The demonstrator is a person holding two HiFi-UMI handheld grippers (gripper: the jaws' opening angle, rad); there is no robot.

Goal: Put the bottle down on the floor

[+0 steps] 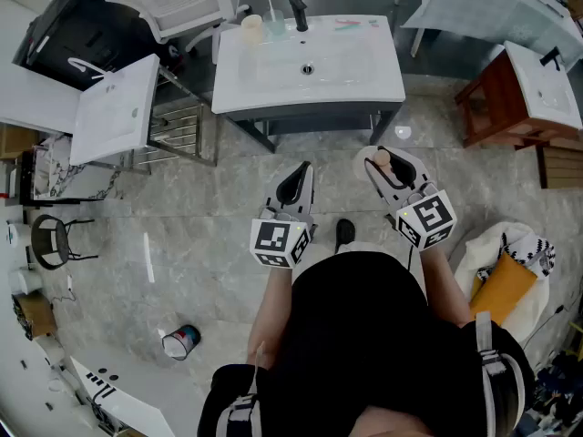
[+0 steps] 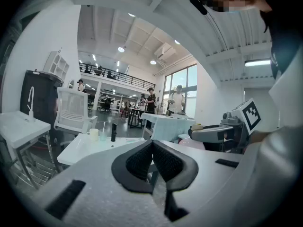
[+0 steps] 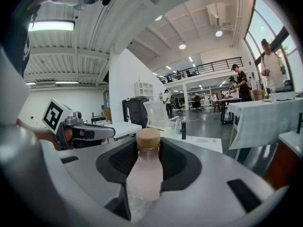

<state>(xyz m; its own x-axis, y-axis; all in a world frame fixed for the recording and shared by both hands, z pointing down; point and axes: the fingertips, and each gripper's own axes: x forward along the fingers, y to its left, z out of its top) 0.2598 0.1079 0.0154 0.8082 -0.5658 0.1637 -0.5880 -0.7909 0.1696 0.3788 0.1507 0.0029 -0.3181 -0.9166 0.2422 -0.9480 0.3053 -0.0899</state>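
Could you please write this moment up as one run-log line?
left tongs: shut, empty | right tongs: shut on bottle, held above floor | status: bottle not yet set down

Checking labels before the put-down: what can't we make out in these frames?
- Bottle base: sunk behind the right gripper in its own view; mostly covered by it in head view.
- Floor under the person: head view, hidden by their torso.
- Can label: head view, too small.
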